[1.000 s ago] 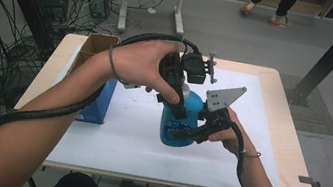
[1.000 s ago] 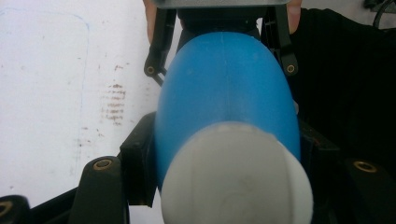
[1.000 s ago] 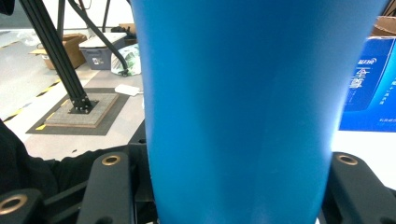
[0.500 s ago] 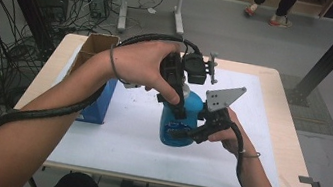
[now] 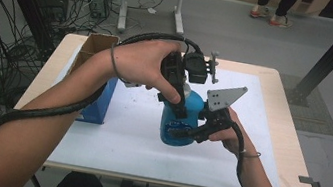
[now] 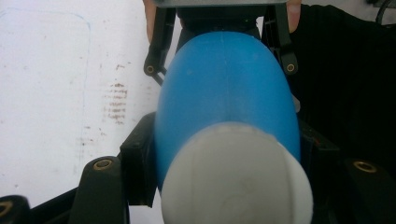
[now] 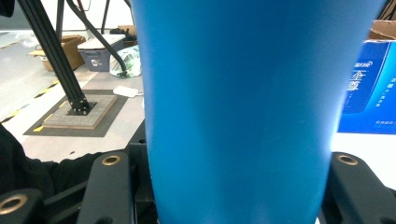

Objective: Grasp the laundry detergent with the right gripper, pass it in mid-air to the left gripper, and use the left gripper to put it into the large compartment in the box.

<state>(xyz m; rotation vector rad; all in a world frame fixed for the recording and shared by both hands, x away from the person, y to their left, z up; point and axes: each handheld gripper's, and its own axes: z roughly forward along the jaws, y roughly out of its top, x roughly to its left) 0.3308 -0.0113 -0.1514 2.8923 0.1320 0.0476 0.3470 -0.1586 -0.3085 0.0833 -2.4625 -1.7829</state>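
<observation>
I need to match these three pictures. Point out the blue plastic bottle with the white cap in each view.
High view: the blue plastic bottle with the white cap stands at table centre, between both grippers.
Left gripper view: the bottle sits centre, cap nearest, seen from above.
Right gripper view: its blue side spans the middle.
Shared landmark: the blue cardboard box, far right in the right gripper view.

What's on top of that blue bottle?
A white cap sits on top of the blue bottle, seen in the left gripper view. From above, the left gripper and the hand holding it cover it, so how it fastens can't be seen.
</observation>
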